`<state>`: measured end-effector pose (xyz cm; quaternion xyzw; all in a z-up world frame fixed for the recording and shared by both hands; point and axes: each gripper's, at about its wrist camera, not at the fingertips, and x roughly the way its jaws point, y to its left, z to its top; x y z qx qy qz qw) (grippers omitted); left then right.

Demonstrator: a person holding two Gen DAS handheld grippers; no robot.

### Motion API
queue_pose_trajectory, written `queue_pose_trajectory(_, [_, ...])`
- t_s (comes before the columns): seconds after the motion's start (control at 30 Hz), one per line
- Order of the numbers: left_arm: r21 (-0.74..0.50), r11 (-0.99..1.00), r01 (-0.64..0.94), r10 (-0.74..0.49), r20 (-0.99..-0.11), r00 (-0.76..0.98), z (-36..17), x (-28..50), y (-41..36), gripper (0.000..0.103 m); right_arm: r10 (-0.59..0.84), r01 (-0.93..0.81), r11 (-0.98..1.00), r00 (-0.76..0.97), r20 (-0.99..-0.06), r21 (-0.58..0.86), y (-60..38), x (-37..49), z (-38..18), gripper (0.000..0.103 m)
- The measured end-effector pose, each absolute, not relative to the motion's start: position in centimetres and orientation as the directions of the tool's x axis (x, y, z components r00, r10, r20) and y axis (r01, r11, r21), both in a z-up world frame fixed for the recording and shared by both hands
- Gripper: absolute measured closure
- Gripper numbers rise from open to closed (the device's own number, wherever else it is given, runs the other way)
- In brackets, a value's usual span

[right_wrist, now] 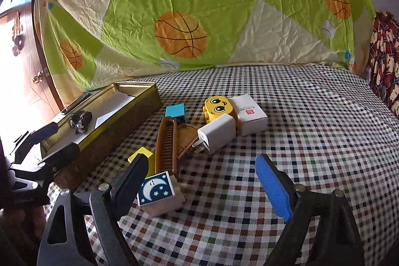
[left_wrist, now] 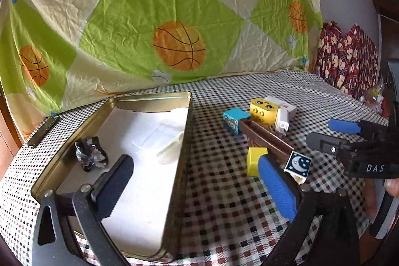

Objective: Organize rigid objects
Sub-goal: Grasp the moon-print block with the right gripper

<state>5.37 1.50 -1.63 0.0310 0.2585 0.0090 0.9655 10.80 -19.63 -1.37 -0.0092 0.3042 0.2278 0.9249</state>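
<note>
Checked cloth (right_wrist: 299, 116) covers the work surface, with a basketball-print sheet (right_wrist: 179, 16) hung behind it. An open tin (left_wrist: 185, 131) sits at the left of the cloth; its white floor holds one item only, a dark lump (left_wrist: 91, 153), so the sorting is judged to be at an early stage. The remaining pieces lie in a loose pile just beside the tin: a moon block (right_wrist: 159, 193), a yellow block (right_wrist: 142, 155), a brown comb (right_wrist: 165, 143), a blue block (right_wrist: 175, 111), a face block (right_wrist: 218, 107), a white charger (right_wrist: 217, 133) and a white box (right_wrist: 251, 114). The left gripper (left_wrist: 199, 181) hangs over the tin's near wall, jaws spread wide, nothing between them. The right gripper (right_wrist: 202, 178) is also wide and empty; its dark finger (right_wrist: 132, 178) stands just beside the moon block. The step in hand is judged to be the approach to the next pickup. The next move calls for shifting the right gripper leftward to straddle the moon block, lowering it, then closing squarely on two flat faces. The comb end touching the block may drag along.
</note>
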Motion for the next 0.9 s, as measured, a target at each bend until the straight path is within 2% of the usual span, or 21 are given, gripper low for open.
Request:
queue_pose_trajectory(0.3, [0.045, 0.999, -0.012, 0.035, -0.543, 0.839, -2.5, 5.7, 1.4, 0.002, 0.427, -0.546, 0.838, 0.655, -0.624, 0.0, -16.2, 9.7, -2.6, 0.016])
queue_pose_trajectory(0.37, [0.042, 0.999, -0.007, 0.029, -0.544, 0.838, -2.6, 5.7, 1.3, 0.002, 0.432, -0.568, 0.823, 0.615, -0.659, 0.01, -15.8, 10.2, -3.1, 0.025])
queue_pose_trajectory(0.43, [0.045, 0.999, -0.006, 0.029, -0.541, 0.841, -2.5, 5.6, 1.3, 0.002, 0.448, -0.601, 0.799, 0.56, -0.697, 0.031, -15.4, 10.8, -3.7, 0.054])
queue_pose_trajectory(0.47, [0.044, 0.999, -0.004, 0.027, -0.539, 0.842, -2.5, 5.5, 1.2, 0.002, 0.454, -0.607, 0.794, 0.549, -0.702, 0.038, -15.3, 10.9, -3.8, 0.057])
queue_pose_trajectory(0.57, [0.036, 0.999, 0.006, 0.014, -0.538, 0.843, -2.4, 5.5, 1.0, 0.002, 0.488, -0.63, 0.775, 0.547, -0.68, 0.049, -15.6, 10.4, -3.6, 0.058])
queue_pose_trajectory(0.73, [0.045, 0.998, 0.042, -0.01, -0.554, 0.833, -2.5, 5.8, -0.3, 0.003, 0.481, -0.558, 0.826, 0.625, -0.615, 0.08, -17.3, 10.0, -2.9, 0.058])
queue_pose_trajectory(0.83, [0.046, 0.996, 0.07, -0.031, -0.568, 0.822, -2.6, 6.3, -1.1, 0.009, 0.452, -0.481, 0.869, 0.672, -0.587, 0.119, -18.8, 10.3, -2.5, 0.058])
queue_pose_trajectory(0.9, [0.042, 0.994, 0.099, -0.055, -0.591, 0.805, -2.9, 6.9, -1.8, 0.017, 0.434, -0.433, 0.889, 0.689, -0.58, 0.15, -19.7, 10.7, -2.3, 0.058])
